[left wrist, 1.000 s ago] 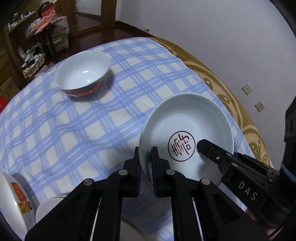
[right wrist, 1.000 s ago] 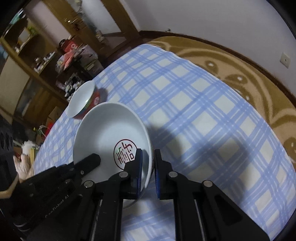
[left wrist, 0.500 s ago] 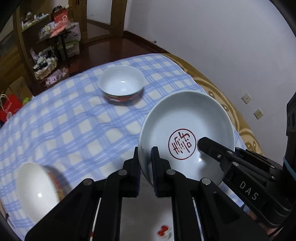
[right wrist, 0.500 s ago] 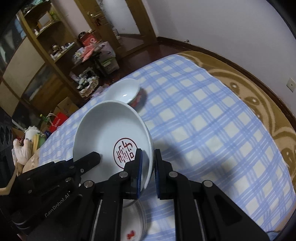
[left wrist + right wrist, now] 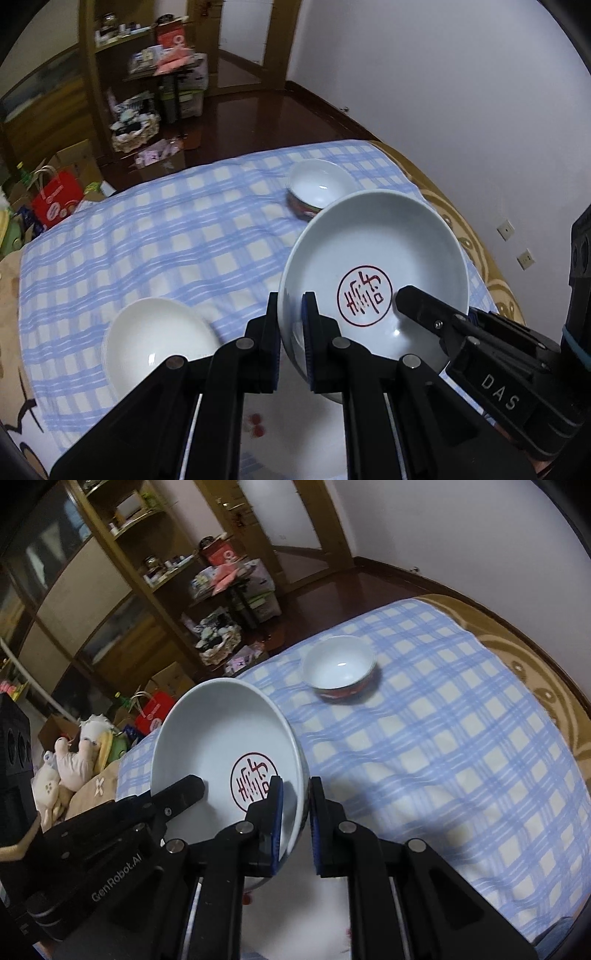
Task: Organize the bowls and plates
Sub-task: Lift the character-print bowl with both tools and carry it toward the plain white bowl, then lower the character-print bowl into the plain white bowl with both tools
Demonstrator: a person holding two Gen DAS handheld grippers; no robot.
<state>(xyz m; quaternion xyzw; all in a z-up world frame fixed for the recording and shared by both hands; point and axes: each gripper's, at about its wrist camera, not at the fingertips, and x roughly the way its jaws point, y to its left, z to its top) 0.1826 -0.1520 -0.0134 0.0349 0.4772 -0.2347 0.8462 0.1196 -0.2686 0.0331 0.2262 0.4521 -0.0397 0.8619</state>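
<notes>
Plate lifted clear of the table, gripped on both sides.

Left wrist: the left gripper [image 5: 291,332] is closed on the near rim of the plate [image 5: 388,243], which has risen well above the checked cloth [image 5: 166,229] since a second ago; beyond the plate sits the red-banded bowl [image 5: 319,184], left of it a white bowl [image 5: 155,332], and under it another dish with red marks, likely the stacking spot.
Right wrist: the right gripper [image 5: 295,805] clamps the plate's [image 5: 221,731] opposite rim; the bowl [image 5: 340,666] lies further off than before, so the carry is under way.
</notes>
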